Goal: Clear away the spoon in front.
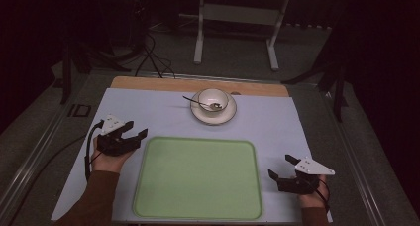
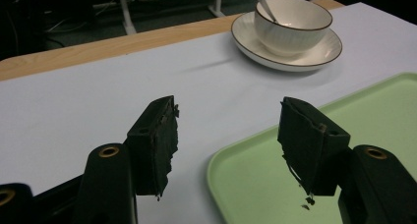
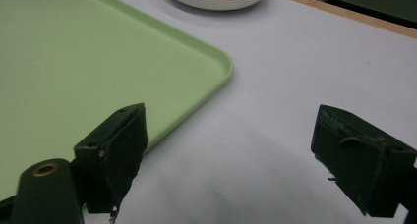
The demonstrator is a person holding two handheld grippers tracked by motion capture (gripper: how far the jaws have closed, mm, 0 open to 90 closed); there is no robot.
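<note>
Spoon [image 1: 197,103] in bowl [image 1: 213,99] on saucer [image 1: 213,113], behind tray [image 1: 198,179]; tongs beside the tray's left and right edges.

A dim lab or studio: a white-legged metal frame stand [image 1: 236,25] and loose black cables [image 1: 151,57] lie on grey carpeted floor [image 1: 237,62] beyond a wooden table [image 1: 198,84].

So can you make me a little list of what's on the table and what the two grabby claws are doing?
table cover: pale sheet
tray: green tray, nothing on it, near edge of table
bowl: white bowl on a saucer, beyond the tray
spoon: spoon in the bowl, handle sticking out left
left gripper: open, holding nothing, left of tray
right gripper: open, holding nothing, right of tray
</note>
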